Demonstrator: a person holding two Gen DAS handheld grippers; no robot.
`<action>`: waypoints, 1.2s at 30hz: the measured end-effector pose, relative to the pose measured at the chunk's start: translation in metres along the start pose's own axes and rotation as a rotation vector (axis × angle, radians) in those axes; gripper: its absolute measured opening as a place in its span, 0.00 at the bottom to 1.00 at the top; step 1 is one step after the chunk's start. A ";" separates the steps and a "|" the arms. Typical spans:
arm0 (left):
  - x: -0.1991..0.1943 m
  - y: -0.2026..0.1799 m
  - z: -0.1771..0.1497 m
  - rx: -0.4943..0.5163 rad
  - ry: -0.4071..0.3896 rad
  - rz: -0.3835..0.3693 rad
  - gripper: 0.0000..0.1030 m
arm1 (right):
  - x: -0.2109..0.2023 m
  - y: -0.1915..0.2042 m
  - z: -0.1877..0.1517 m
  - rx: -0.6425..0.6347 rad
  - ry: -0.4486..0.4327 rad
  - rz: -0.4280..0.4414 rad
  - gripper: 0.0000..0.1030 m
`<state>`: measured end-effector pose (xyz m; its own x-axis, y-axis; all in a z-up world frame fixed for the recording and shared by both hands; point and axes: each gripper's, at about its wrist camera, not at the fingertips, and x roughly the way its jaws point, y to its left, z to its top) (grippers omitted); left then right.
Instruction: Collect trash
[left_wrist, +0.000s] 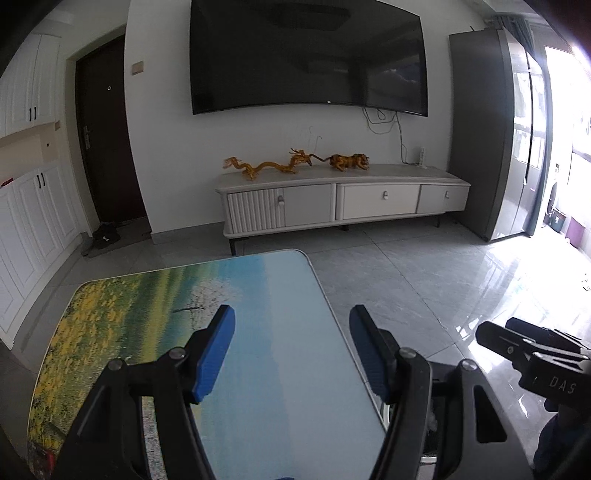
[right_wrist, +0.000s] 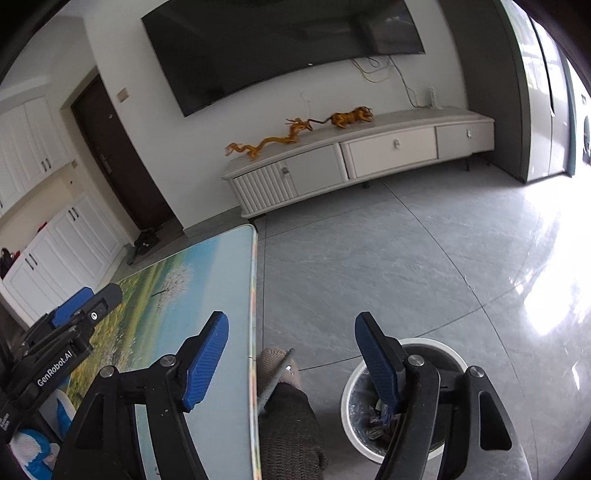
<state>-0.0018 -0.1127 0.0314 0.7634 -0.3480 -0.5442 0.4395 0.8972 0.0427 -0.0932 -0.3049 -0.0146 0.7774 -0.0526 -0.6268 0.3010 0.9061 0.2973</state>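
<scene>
My left gripper (left_wrist: 291, 321) is open and empty above the landscape-print table (left_wrist: 147, 314). My right gripper (right_wrist: 291, 326) is open and empty, over the table's right edge (right_wrist: 253, 295) and the floor. A white round trash bin (right_wrist: 349, 398) with a clear liner stands on the floor below my right finger; crumpled dark wrappers (right_wrist: 376, 417) lie inside it. The right gripper also shows at the right of the left wrist view (left_wrist: 532, 347), and the left gripper at the left of the right wrist view (right_wrist: 74, 325).
A grey-brown knitted slipper and leg (right_wrist: 284, 406) with a thin metal rod (right_wrist: 277, 380) sit between table and bin. A white TV cabinet (left_wrist: 340, 203) with golden figurines (left_wrist: 280, 166) stands against the far wall under a TV (left_wrist: 306, 55). A fridge (left_wrist: 491, 140) is at right.
</scene>
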 end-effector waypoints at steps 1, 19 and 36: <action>-0.003 0.004 0.000 -0.003 -0.006 0.009 0.61 | 0.000 0.007 0.000 -0.014 -0.003 0.001 0.69; -0.043 0.066 -0.026 -0.073 -0.055 0.126 0.98 | 0.012 0.094 -0.019 -0.166 -0.070 -0.067 0.92; -0.035 0.075 -0.041 -0.080 -0.028 0.119 1.00 | 0.026 0.091 -0.030 -0.180 -0.098 -0.152 0.96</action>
<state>-0.0151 -0.0222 0.0188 0.8212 -0.2440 -0.5157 0.3068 0.9510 0.0386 -0.0622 -0.2116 -0.0259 0.7830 -0.2266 -0.5792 0.3223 0.9443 0.0663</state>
